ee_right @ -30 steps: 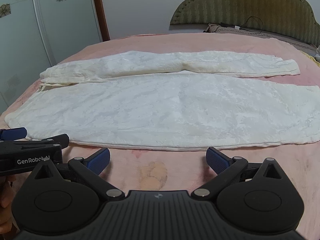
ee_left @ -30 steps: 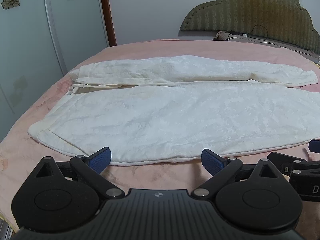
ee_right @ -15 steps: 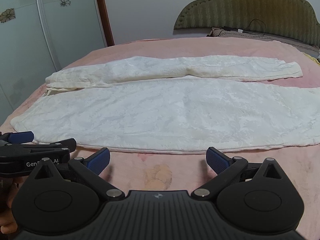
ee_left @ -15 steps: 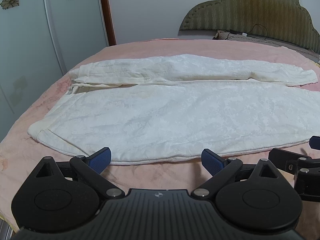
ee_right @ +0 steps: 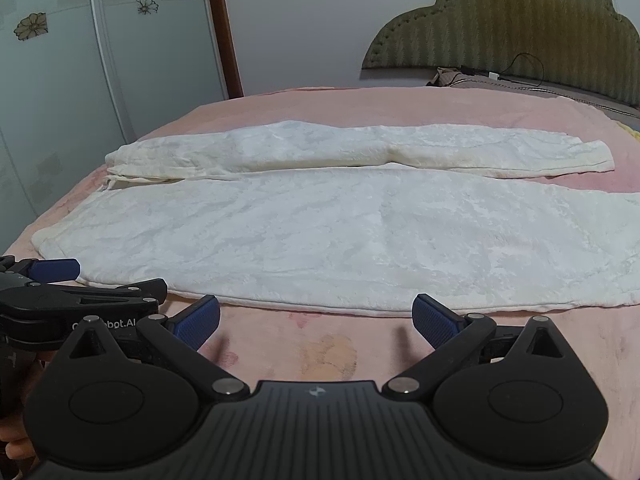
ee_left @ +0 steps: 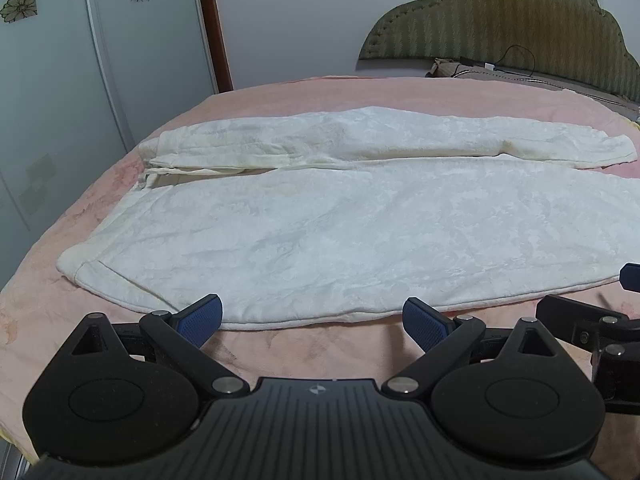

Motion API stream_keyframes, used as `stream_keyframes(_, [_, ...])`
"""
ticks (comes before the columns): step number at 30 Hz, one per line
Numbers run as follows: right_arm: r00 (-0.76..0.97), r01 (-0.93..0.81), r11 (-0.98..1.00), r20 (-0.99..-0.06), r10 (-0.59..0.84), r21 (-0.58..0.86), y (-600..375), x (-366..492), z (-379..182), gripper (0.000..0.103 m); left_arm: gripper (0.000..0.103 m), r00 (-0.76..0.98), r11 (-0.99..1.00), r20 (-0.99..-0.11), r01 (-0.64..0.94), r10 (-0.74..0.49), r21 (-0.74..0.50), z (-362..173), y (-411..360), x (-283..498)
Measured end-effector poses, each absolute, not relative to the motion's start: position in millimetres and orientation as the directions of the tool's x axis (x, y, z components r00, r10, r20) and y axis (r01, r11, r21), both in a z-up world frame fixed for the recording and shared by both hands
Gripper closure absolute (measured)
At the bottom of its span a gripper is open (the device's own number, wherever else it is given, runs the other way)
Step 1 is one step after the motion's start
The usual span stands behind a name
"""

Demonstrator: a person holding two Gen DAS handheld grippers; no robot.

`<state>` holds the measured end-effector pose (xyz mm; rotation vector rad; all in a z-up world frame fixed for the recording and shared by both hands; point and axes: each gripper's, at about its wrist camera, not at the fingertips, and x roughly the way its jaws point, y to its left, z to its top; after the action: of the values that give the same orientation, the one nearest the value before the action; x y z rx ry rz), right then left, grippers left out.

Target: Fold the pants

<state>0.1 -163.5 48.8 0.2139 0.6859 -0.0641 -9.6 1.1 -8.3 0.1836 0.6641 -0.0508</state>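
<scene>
- We see a bed (ee_left: pixel 280 96) under a pink blanket filling both views, with an olive padded headboard (ee_right: pixel 520 28) at the far right.
- On it lie white pants (ee_left: pixel 340 232), flat, of a textured, slightly yellowed cloth; the near leg lies broad and smooth, the far leg narrower and a little rumpled.
- Their long axis runs left to right across our view, parallel to the near bed edge; a loose drawstring shows at the left end, and the far leg's end lies at the right.
- Our left gripper (ee_left: pixel 312 322) hovers just short of the near hem, its blue pads wide apart, holding nothing.
- Our right gripper (ee_right: pixel 316 318) does likewise, spread wide and empty, beside the left one.
</scene>
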Motion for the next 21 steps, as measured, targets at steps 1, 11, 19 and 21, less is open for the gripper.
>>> stream_keyframes(1, [0.772, 0.13, 0.974, -0.636, 0.017, 0.184, -164, 0, 49, 0.0, 0.005, 0.787, 0.983, -0.617, 0.106, 0.011, 0.153, -9, 1, -10])
stream_keyframes(11, [0.797, 0.057, 0.981, -0.601, 0.068, 0.186, -161, 2, 52, 0.0, 0.005, 0.789, 0.984, -0.614, 0.11, 0.001, 0.143, -10, 3, -8])
stream_keyframes(19, [0.875, -0.078, 0.996, -0.476, 0.091, 0.049, -167, 53, 95, 0.0, 0.005, 0.833, 0.989, -0.551, 0.039, 0.047, 0.143, 19, 20, 29])
stream_keyframes(21, [0.871, -0.117, 0.993, -0.479, 0.109, 0.013, -169, 78, 102, 0.0, 0.005, 0.831, 0.989, -0.55, -0.006, 0.088, 0.149, 22, 28, 46])
